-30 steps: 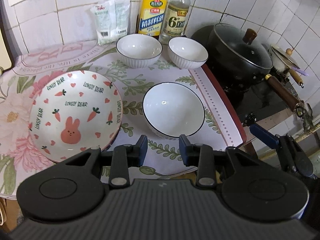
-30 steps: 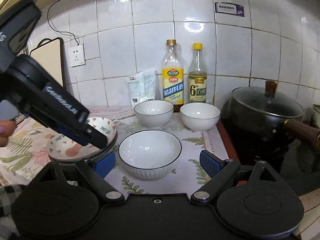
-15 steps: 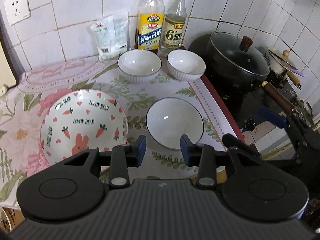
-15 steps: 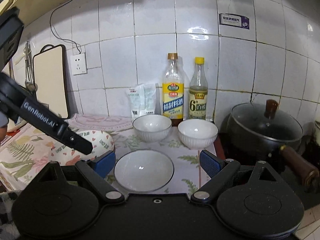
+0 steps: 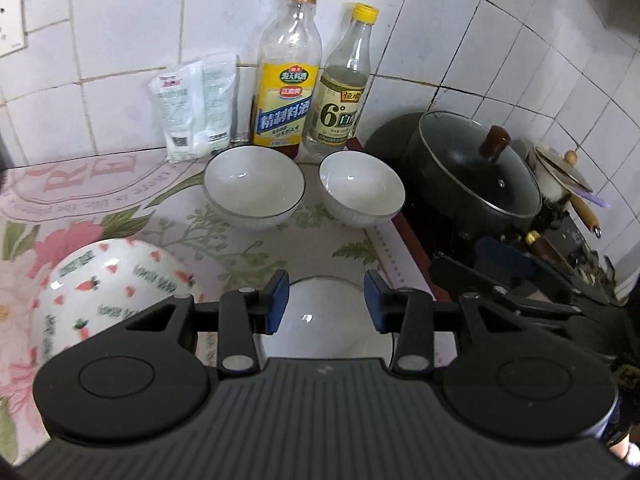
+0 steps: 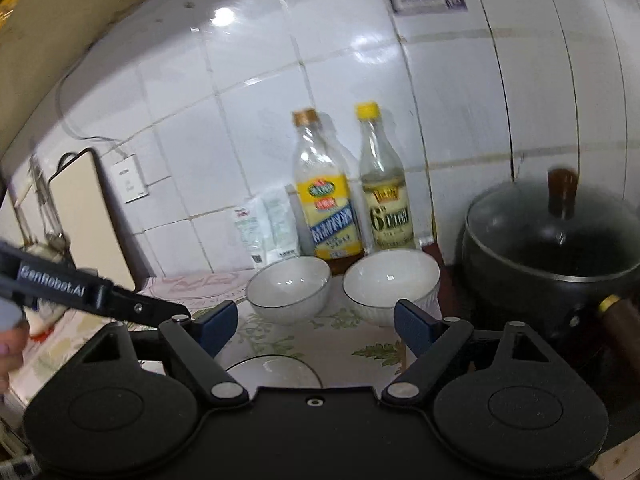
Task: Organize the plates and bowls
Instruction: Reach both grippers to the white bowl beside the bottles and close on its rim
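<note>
Left claw (image 5: 325, 300) hovers over the near white bowl (image 5: 326, 320), jaws apart, gripping nothing. Right claw (image 6: 316, 326) spread wide, also holding nothing; the same bowl lies low between its fingers. Carrot-print bowl (image 5: 108, 292) sits to the left on the flowered bench (image 5: 248, 248). Two more white bowls, a larger one (image 5: 254, 184) and a smaller one (image 5: 360, 186), stand side by side at the back before two bottles (image 5: 286, 76). Lidded black pot (image 5: 476, 168) to the right.

Your left wrist view: high, looking down at the counter | your right: lower, facing the wall | shared: two back bowls (image 5: 254, 186) (image 6: 289, 289), bottles (image 5: 285, 76) (image 6: 326, 196).
</note>
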A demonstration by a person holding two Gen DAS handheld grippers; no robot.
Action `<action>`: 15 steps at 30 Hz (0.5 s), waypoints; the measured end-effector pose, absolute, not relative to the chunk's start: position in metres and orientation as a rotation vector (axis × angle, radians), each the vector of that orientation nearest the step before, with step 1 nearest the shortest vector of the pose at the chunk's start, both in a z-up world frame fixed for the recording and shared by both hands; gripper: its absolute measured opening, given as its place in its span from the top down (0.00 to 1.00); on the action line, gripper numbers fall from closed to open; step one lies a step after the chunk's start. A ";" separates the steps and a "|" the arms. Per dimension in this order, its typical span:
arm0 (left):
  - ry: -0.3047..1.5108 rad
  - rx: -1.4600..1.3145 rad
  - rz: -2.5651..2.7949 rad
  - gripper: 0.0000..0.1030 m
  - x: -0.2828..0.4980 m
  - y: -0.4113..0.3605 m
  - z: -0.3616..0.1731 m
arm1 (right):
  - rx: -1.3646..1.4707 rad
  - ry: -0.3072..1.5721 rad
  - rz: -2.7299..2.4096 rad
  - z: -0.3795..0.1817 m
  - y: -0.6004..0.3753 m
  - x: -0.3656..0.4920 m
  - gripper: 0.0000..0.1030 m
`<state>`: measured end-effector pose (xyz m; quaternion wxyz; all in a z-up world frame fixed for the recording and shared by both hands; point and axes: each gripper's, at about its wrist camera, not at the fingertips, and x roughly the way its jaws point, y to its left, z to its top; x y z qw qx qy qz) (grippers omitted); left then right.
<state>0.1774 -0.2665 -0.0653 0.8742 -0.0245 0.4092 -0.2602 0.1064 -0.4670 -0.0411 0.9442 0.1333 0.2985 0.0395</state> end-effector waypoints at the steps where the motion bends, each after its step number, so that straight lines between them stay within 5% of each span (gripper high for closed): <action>1: 0.850 -0.061 -0.541 0.61 0.183 -0.271 -0.070 | 0.294 0.624 0.074 -0.047 -0.471 0.113 0.15; 15: 0.837 -0.157 -0.483 0.61 0.256 -0.338 -0.117 | 0.620 0.716 -0.098 -0.128 -0.527 0.184 0.32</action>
